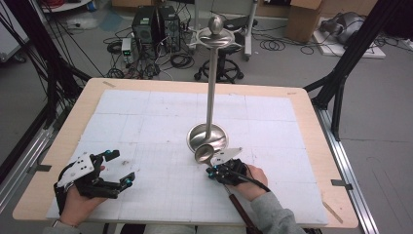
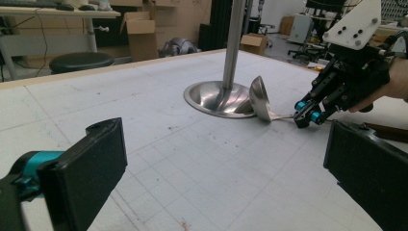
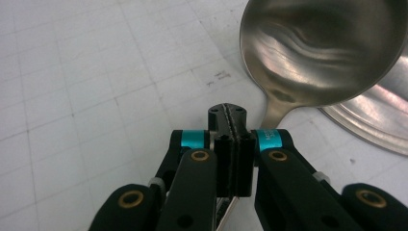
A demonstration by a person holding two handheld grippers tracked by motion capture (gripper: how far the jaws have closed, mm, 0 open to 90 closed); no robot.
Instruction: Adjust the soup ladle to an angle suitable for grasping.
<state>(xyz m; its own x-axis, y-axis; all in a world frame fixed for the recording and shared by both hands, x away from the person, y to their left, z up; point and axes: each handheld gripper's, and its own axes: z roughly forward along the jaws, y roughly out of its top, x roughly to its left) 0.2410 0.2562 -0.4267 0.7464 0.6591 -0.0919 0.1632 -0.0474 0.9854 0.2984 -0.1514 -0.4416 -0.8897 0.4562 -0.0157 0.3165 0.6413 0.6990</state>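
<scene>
- The left claw [image 1: 116,170] rests near the front-left corner of the counter [image 1: 311,122], on its white gridded mat [image 1: 160,122], with its jaws spread wide and nothing between them.
- In the left gripper view its two black pads [image 2: 86,168] stand far apart over bare mat.
- The right claw [image 1: 212,171] sits at the front middle of the counter, jaws pressed together on the thin metal handle of a ladle [image 1: 204,155].
- In the right gripper view the pads [image 3: 226,154] meet on the flat handle, which runs out past the tips to the bowl [image 3: 322,48].
- The ladle's dark grip end trails back under the right hand [image 1: 251,180] towards the counter's front edge.
- The ladle bowl stands tilted on its side, its rim just beside or touching the round dished base [image 1: 208,136] of a steel stand.
- From that base a tall slim pole [image 1: 211,83] rises upright to a knobbed top with a flat collar [image 1: 215,36].
- Beyond the counter, computer cases [image 1: 156,24], cables and a stool sit on the floor.
</scene>
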